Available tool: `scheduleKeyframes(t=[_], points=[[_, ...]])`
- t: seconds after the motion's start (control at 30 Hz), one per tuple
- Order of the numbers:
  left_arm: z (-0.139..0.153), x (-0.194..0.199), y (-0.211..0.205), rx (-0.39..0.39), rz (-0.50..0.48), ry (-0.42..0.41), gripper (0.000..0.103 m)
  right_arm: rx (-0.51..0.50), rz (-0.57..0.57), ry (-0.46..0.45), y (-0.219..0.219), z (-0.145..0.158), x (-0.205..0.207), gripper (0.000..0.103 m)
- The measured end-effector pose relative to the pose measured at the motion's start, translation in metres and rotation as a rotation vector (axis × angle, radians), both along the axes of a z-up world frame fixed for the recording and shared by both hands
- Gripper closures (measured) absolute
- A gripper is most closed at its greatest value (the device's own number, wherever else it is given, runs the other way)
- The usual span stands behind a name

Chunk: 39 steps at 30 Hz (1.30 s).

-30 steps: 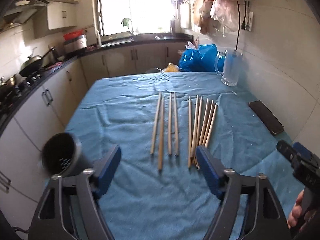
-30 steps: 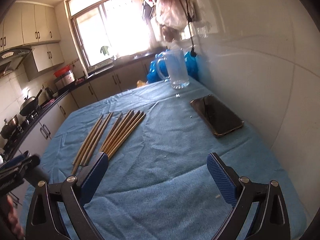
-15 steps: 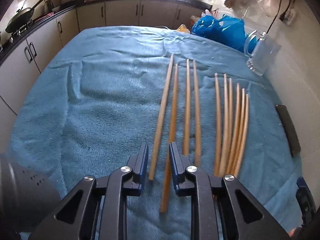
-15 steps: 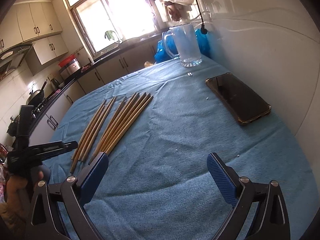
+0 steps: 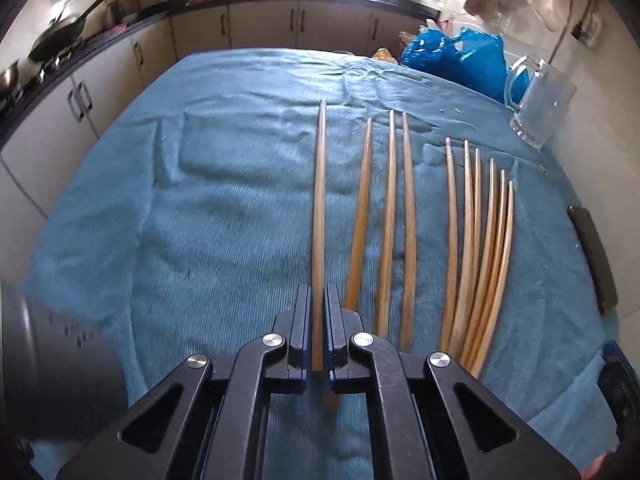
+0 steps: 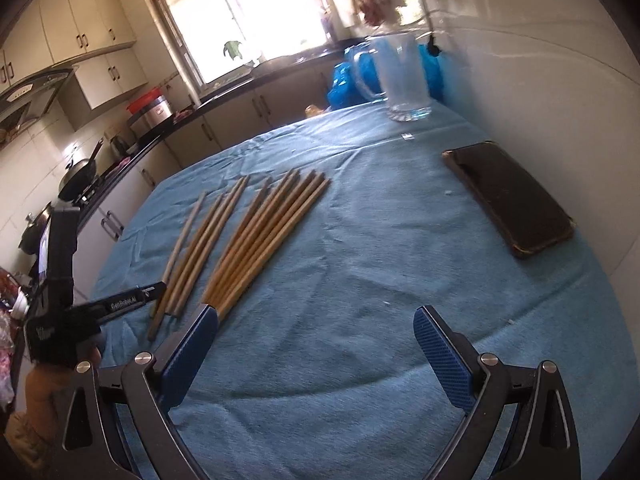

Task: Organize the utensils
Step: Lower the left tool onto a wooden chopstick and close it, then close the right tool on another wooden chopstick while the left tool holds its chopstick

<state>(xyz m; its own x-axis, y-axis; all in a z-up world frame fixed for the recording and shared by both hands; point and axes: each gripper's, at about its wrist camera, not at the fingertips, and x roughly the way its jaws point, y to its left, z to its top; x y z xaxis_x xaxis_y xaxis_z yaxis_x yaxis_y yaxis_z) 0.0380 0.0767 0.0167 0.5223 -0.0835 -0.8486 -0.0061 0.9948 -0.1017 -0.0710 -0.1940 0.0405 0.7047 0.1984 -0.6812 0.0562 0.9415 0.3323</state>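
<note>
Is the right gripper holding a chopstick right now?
No, the right gripper stands wide open over the blue cloth with nothing between its pads, while the chopsticks lie to its left.

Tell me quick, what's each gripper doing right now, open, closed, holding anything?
Left gripper: shut on the leftmost chopstick, near its close end.
Right gripper: open, holding nothing, above the blue cloth.

cloth [image 5: 224,200]: blue, fine ribbed weave | chopsticks [image 5: 400,216]: tan to honey wood | pads [image 6: 440,356]: blue, cross-hatched | gripper frames [image 5: 256,408]: black, silver screws | bag [image 5: 460,56]: bright blue | phone [image 6: 508,196]: black | mug [image 6: 404,76]: clear | cabinets [image 6: 92,28]: cream
</note>
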Motion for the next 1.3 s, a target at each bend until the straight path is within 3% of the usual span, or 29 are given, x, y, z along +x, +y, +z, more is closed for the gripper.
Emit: scheduleKeyframes(t=[0.1, 0.17, 0.23, 0.3, 0.43, 0.6, 0.83, 1.0, 1.07, 1.13, 1.3], points=[[0.001, -0.014, 0.008, -0.066, 0.018, 0.040, 0.098, 0.026, 0.041, 0.039, 0.004, -0.002, 0.020, 0.008], [0.001, -0.027, 0.012, -0.095, 0.022, 0.064, 0.098, 0.030, 0.065, 0.068, 0.008, -0.006, 0.037, 0.017], [0.001, -0.037, 0.013, -0.115, 0.024, 0.080, 0.098, 0.043, 0.099, 0.106, 0.013, -0.011, 0.055, 0.035], [0.001, -0.045, 0.014, -0.125, 0.019, 0.085, 0.098, 0.079, 0.120, 0.146, 0.015, -0.019, 0.071, 0.043], [0.001, -0.053, 0.013, -0.139, 0.007, 0.094, 0.098, 0.116, 0.119, 0.195, 0.023, -0.028, 0.102, 0.047], [0.000, -0.058, 0.013, -0.141, -0.003, 0.083, 0.098, 0.021, 0.135, 0.228, 0.044, -0.028, 0.117, 0.052], [0.000, -0.066, 0.013, -0.128, -0.013, 0.065, 0.098, -0.160, 0.131, 0.258, 0.066, -0.024, 0.111, 0.057], [0.001, -0.069, 0.008, -0.092, -0.016, 0.045, 0.097, -0.188, 0.117, 0.279, 0.072, -0.023, 0.110, 0.057], [0.001, -0.068, 0.008, -0.091, -0.014, 0.048, 0.097, -0.203, 0.116, 0.288, 0.076, -0.022, 0.114, 0.061], [0.001, -0.069, 0.009, -0.102, -0.017, 0.056, 0.097, -0.222, 0.127, 0.292, 0.085, -0.020, 0.115, 0.074], [0.001, -0.083, 0.010, -0.112, -0.029, 0.068, 0.097, -0.265, 0.175, 0.279, 0.101, -0.018, 0.096, 0.075]])
